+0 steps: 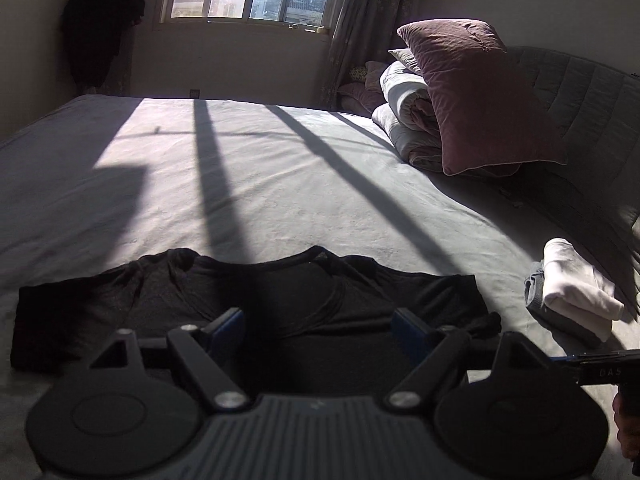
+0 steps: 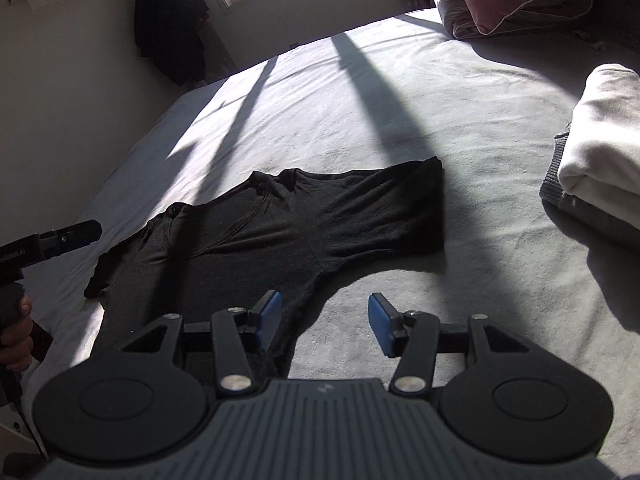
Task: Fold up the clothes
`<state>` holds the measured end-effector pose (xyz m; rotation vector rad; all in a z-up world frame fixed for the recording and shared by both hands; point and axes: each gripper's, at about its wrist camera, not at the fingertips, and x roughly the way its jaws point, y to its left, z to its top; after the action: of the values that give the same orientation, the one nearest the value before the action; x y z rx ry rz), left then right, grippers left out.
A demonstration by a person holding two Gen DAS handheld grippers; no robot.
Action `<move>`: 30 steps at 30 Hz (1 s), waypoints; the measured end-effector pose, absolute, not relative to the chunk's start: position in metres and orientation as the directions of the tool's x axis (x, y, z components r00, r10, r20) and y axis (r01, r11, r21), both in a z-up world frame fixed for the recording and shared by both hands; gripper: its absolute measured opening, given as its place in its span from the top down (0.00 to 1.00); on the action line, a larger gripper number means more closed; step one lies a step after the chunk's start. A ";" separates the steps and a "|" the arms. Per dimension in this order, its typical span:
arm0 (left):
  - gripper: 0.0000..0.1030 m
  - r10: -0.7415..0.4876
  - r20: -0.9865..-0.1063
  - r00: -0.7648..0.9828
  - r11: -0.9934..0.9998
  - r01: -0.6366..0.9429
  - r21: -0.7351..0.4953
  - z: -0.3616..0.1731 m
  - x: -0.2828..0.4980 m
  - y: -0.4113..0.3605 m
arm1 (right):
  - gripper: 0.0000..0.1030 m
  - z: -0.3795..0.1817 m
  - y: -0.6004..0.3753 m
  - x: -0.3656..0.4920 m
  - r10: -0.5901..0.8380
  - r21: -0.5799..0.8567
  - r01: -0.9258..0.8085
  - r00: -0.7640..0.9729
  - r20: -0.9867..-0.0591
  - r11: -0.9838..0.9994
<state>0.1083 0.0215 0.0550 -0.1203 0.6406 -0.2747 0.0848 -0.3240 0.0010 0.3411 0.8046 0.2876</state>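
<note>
A black T-shirt (image 1: 256,296) lies spread flat on the grey bed sheet (image 1: 280,184), neckline toward the window and sleeves out to each side. My left gripper (image 1: 318,330) hovers open over the shirt's middle, nothing between its blue pads. In the right wrist view the same T-shirt (image 2: 304,224) stretches away to the left. My right gripper (image 2: 324,322) is open above the shirt's right side seam under the sleeve, its left pad (image 2: 269,318) over the cloth and the right pad over bare sheet (image 2: 400,128). The left gripper's handle (image 2: 52,242) shows at the left edge.
A folded white and grey garment pile (image 1: 572,288) sits on the bed to the right, seen close as the pile (image 2: 600,136). A maroon pillow (image 1: 480,96) leans on rolled quilts (image 1: 408,120) by the headboard. A dark garment (image 2: 170,24) hangs on the far wall.
</note>
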 end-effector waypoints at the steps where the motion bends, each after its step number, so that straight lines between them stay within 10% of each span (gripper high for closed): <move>1: 0.20 -0.279 -0.579 0.766 0.959 0.185 -0.216 0.050 0.103 0.037 | 0.48 -0.001 -0.319 0.081 0.380 0.409 -0.117 0.655 -0.653 0.905; 18: 0.44 -0.248 -0.640 0.727 0.890 -0.089 -0.447 -0.051 0.084 0.164 | 0.54 -0.057 -0.316 0.085 0.485 0.656 0.052 0.630 -0.606 0.753; 30: 0.95 -0.160 -0.649 0.744 0.933 -0.101 -0.346 -0.064 0.097 0.152 | 0.66 -0.083 -0.333 0.117 0.564 0.809 0.073 0.681 -0.468 0.583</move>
<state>0.0971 0.1522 -0.0644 -0.3759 0.7363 -0.0331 0.1172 -0.3333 -0.0828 0.9206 0.7903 0.3243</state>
